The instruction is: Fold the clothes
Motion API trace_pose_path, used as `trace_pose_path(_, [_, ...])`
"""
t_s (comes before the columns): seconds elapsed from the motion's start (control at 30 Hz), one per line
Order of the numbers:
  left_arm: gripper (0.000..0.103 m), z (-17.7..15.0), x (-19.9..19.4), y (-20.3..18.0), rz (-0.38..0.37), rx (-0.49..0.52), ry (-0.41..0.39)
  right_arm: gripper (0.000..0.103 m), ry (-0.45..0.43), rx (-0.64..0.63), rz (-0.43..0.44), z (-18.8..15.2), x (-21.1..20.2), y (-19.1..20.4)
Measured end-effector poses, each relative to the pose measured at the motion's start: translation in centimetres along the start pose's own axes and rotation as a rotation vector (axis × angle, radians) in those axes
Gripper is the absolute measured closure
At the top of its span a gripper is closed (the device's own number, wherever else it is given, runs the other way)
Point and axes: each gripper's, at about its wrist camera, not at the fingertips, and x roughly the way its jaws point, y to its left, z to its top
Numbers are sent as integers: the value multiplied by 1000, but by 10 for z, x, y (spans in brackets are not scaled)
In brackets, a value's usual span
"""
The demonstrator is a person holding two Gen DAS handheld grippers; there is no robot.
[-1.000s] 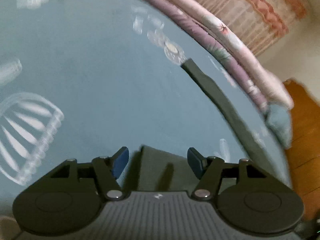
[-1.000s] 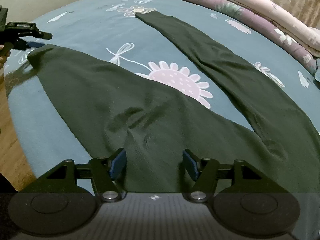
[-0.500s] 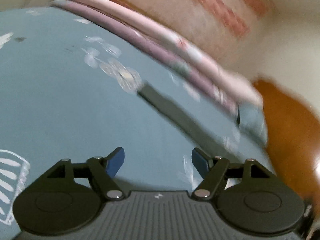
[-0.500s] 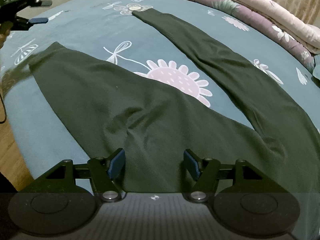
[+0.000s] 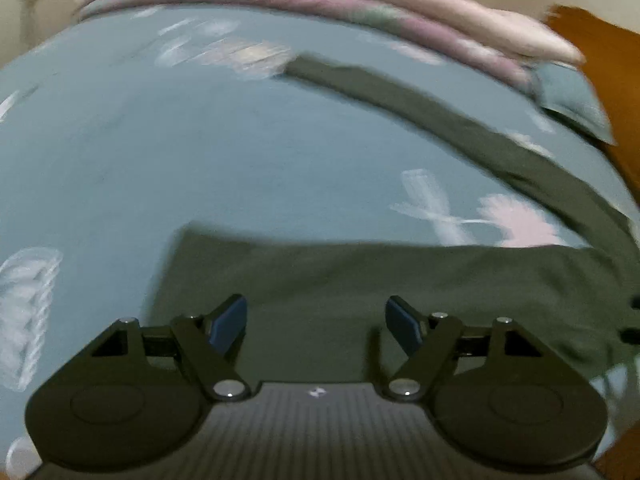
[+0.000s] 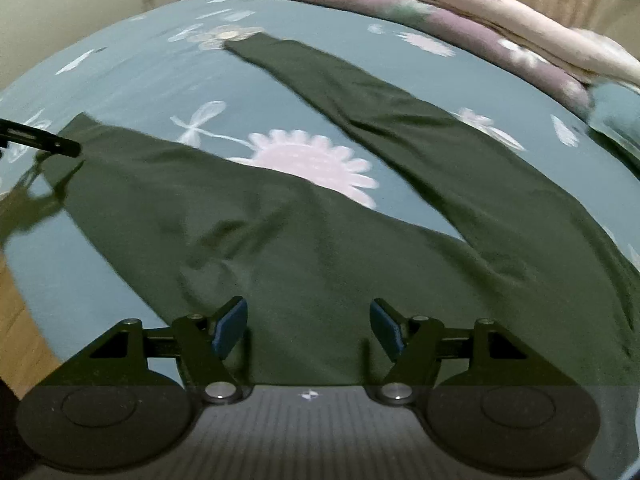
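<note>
Dark green trousers [image 6: 280, 232] lie spread on a teal flowered bedsheet [image 6: 140, 80], their two legs splayed in a V. My left gripper [image 5: 316, 320] hovers open over the hem end of the near leg [image 5: 360, 272], with nothing between its fingers; the far leg [image 5: 460, 120] runs diagonally behind. In the right wrist view one of its fingers [image 6: 40, 142] pokes in at the left edge by that hem. My right gripper [image 6: 308, 320] stands over the wide upper part of the trousers. Its jaws are opening and hold nothing. The far leg [image 6: 400, 120] stretches toward the back.
Folded pink and purple quilts [image 6: 440, 12] line the far side of the bed. A teal pillow corner [image 5: 568, 96] sits at the right end. Wooden floor [image 5: 600, 60] shows beyond the bed's right edge, and more wooden floor [image 6: 20, 320] below its left edge.
The left gripper swung across the sheet and came back over the near leg's hem, its jaws a little wider. The right gripper shifted slightly over the trousers.
</note>
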Motion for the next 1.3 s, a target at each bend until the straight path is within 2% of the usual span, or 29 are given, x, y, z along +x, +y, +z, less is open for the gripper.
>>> trace_pose_path(0.07, [26, 6, 7, -34, -44, 86, -30, 30, -6, 11, -19, -10, -5, -9])
trace_pose_path(0.2, [25, 8, 17, -94, -142, 165, -23, 31, -15, 7, -40, -30, -13, -24])
trace_pose_path(0.3, [25, -5, 16, -127, -127, 202, -16, 31, -39, -39, -37, -43, -23, -33])
trace_pose_path(0.37, [25, -13, 12, -146, -96, 199, -19, 39, -53, -65, -13, -49, -26, -42])
trace_pose_path(0.4, [25, -19, 7, -151, -74, 190, -23, 51, -54, -80, 4, -52, -27, -47])
trace_pose_path(0.43, [25, -24, 2, -156, -46, 179, -25, 63, -58, -95, 18, -55, -27, -51])
trace_pose_path(0.53, [25, -40, -23, -159, 39, 149, -32, 75, -73, -145, 82, -61, -25, -62])
trace_pose_path(0.67, [25, -54, -44, -171, 115, 131, -37, 77, -137, -220, 190, -55, -24, -61])
trace_pose_path(0.87, [23, -60, -53, -191, 146, 140, -40, 82, -154, -325, 363, -36, -4, -36])
trace_pose_path(0.93, [23, -62, -54, -197, 149, 161, -38, 82, -140, -354, 375, -32, 8, -27])
trace_pose_path(1.0, [23, -65, -54, -201, 159, 188, -40, 83, -123, -387, 352, -31, 19, -19])
trace_pose_path(1.07, [23, -67, -52, -202, 156, 211, -37, 97, -121, -415, 319, -30, 25, -14])
trace_pose_path(1.2, [23, -67, -43, -196, 126, 239, -32, 98, -110, -335, 320, -25, 29, -23])
trace_pose_path(1.3, [23, -62, -29, -189, 95, 248, -35, 97, -71, -175, 351, -19, 35, -38])
